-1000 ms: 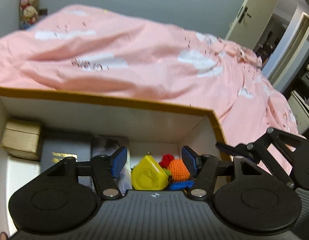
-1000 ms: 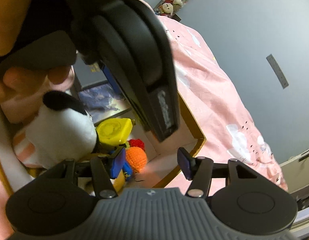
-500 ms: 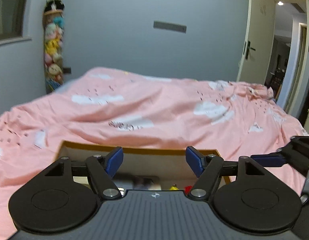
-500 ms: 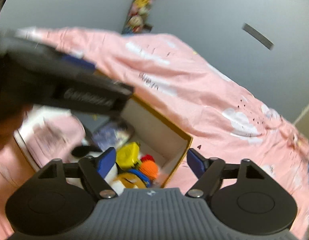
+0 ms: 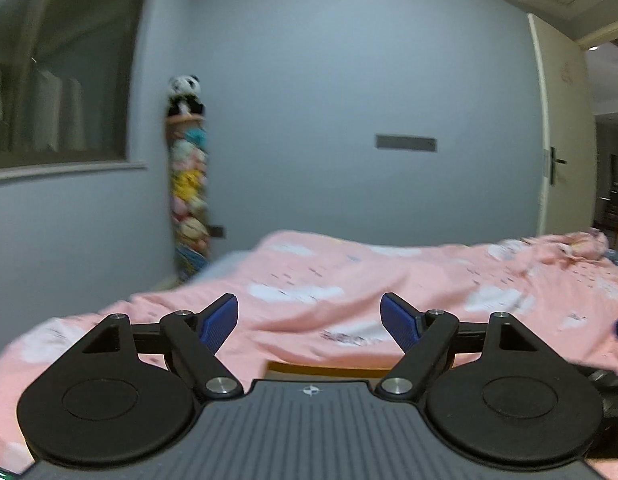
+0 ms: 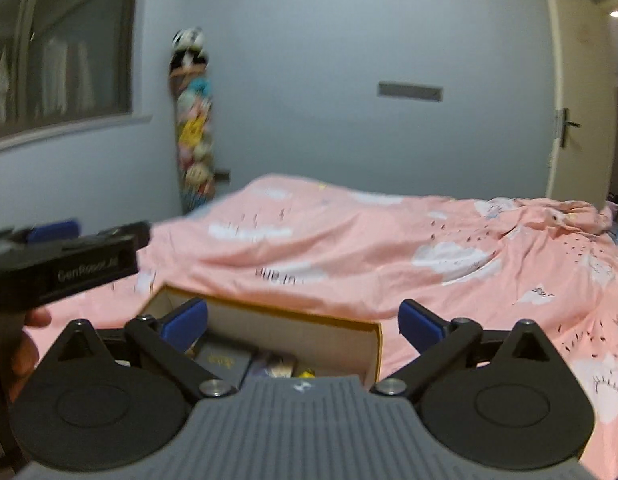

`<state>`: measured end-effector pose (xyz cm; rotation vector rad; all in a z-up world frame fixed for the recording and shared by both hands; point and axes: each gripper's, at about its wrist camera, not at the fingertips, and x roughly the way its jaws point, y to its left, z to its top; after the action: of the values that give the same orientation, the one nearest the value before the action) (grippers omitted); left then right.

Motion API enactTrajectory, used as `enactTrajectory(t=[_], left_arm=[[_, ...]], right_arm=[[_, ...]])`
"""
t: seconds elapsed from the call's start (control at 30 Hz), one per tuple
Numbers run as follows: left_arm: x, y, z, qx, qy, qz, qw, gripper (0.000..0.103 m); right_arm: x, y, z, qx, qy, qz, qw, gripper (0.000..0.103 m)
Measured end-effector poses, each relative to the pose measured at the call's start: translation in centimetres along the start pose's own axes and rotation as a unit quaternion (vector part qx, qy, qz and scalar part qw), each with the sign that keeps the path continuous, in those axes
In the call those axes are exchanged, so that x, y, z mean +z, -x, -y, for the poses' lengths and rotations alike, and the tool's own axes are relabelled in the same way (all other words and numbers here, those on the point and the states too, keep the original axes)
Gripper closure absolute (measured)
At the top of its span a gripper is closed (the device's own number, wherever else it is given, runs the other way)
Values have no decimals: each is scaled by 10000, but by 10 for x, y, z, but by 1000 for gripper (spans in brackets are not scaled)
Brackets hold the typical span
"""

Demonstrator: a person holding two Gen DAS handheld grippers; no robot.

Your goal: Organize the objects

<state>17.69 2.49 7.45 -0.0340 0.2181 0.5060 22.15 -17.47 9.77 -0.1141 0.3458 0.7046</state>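
Note:
A white cardboard box with a yellow-brown rim (image 6: 269, 310) sits on the pink bed, just below my right gripper (image 6: 303, 322), which is open and empty. Inside the box I see a dark booklet (image 6: 221, 360) and a bit of a yellow toy (image 6: 307, 374); the rest is hidden by the gripper body. My left gripper (image 5: 309, 320) is open and empty, raised above the bed; only a strip of the box rim (image 5: 329, 368) shows under it. The left gripper's body (image 6: 61, 272) shows at the left of the right wrist view.
The pink duvet with white clouds (image 6: 389, 248) covers the bed. A tall hanging column of plush toys (image 5: 189, 184) topped by a panda stands in the far corner. A window (image 5: 57, 72) is on the left wall and a door (image 6: 577, 92) on the right.
Both grippers have lifted and tilted up away from the box. The box contents have mostly dropped out of view, and the far wall now fills both views. Both stay open.

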Motion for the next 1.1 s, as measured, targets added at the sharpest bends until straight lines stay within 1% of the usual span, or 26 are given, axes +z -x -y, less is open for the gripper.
enactTrajectory(t=[0.07,0.13,0.2,0.3,0.4,0.53,0.63,0.77,0.87,0.93,1.03,1.1], left_arm=[[-3,4,-2,71,-154,53,9998,10],[-6,7,-4,22,-310,10,9995,10],[-8,10,-5,-13,-406,-107,9991,10],[-15,17,-8,-195,-332,-332,9987,10],[-28,20,-12,-422,-211,-761,9960,10],[-51,14,-16,-564,-111,-1559,9861,10],[-70,11,-20,-583,-111,-1887,9802,10],[-87,12,-26,-474,-117,-2102,9764,10],[-93,10,-25,-497,-60,-2272,9726,10],[-95,13,-25,-530,-57,-2274,9723,10],[-101,17,-22,-515,-137,-2185,9744,10],[-104,16,-20,-510,-177,-2214,9737,10]], right_arm=[[-4,9,-6,-128,-110,200,9997,1],[-11,4,-11,-234,-135,306,9992,1],[-17,5,-18,-278,-167,327,9989,1],[-27,7,-26,-312,-206,267,9989,1],[-38,16,-34,-340,-238,82,9991,1],[-58,18,-40,-471,-88,-115,9988,1],[-69,19,-41,-494,-22,-217,9985,1],[-83,13,-39,-496,-15,-418,9979,1],[-92,7,-36,-513,-11,-564,9971,1],[-97,4,-33,-503,-33,-628,9968,1],[-103,-2,-28,-472,-86,-744,9961,1],[-104,-3,-27,-444,-104,-779,9959,1]])
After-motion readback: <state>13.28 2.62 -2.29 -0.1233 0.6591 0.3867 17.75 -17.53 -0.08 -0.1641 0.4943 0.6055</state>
